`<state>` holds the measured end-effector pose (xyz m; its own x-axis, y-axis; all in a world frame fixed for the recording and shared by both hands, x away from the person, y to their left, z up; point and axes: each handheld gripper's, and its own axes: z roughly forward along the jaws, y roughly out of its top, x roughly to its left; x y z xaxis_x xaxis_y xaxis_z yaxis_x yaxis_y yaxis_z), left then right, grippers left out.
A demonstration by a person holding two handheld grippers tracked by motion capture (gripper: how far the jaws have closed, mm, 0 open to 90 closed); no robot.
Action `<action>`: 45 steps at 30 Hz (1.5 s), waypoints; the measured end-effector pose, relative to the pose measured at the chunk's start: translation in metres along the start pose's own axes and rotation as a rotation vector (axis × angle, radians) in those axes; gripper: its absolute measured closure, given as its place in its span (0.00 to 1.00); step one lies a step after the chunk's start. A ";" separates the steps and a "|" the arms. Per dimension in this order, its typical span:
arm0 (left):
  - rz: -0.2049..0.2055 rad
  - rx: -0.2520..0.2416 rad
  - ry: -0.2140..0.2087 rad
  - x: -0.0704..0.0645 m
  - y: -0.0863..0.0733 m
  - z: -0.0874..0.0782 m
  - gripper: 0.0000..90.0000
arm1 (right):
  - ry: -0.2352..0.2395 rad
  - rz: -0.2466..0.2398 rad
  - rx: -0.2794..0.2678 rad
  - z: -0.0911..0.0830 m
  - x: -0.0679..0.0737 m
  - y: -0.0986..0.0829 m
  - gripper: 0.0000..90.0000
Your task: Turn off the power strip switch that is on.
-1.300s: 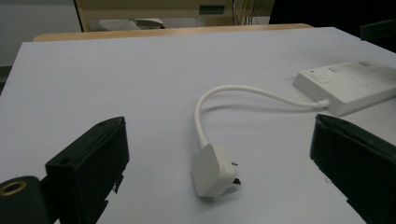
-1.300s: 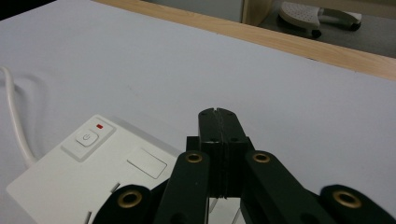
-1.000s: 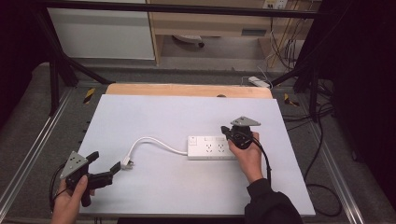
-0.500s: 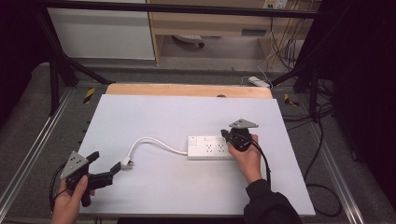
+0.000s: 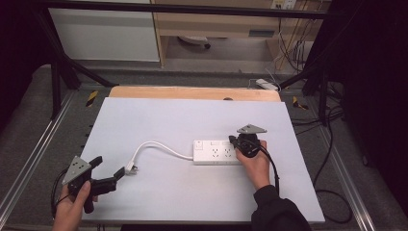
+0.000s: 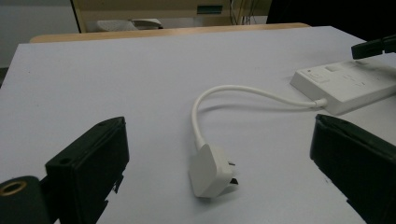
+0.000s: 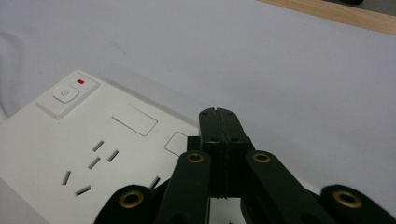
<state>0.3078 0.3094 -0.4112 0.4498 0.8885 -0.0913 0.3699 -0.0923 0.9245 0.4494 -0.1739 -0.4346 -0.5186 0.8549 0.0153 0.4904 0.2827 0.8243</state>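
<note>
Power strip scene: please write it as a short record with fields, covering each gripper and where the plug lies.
Surface: white table
Power strip: lies flat, right of centre
Plug: lies loose on the table, its cord curves to the strip
Left gripper: open, jaws either side of the plug, not touching
Right gripper: shut, holding nothing, tip above the strip's right end
</note>
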 end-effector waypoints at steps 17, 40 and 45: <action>0.005 0.005 -0.008 -0.001 0.000 0.000 0.05 | -0.002 0.002 0.012 0.002 0.001 -0.003 1.00; 0.006 0.008 -0.006 -0.001 0.000 0.001 0.05 | -0.016 -0.001 -0.004 0.003 0.002 -0.006 1.00; 0.006 0.008 -0.004 -0.001 0.000 0.000 0.05 | -0.019 0.000 -0.004 0.003 0.003 -0.006 1.00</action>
<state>0.3076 0.3082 -0.4115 0.4555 0.8859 -0.0877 0.3737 -0.1009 0.9221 0.4469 -0.1718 -0.4416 -0.5053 0.8629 0.0047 0.4876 0.2810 0.8266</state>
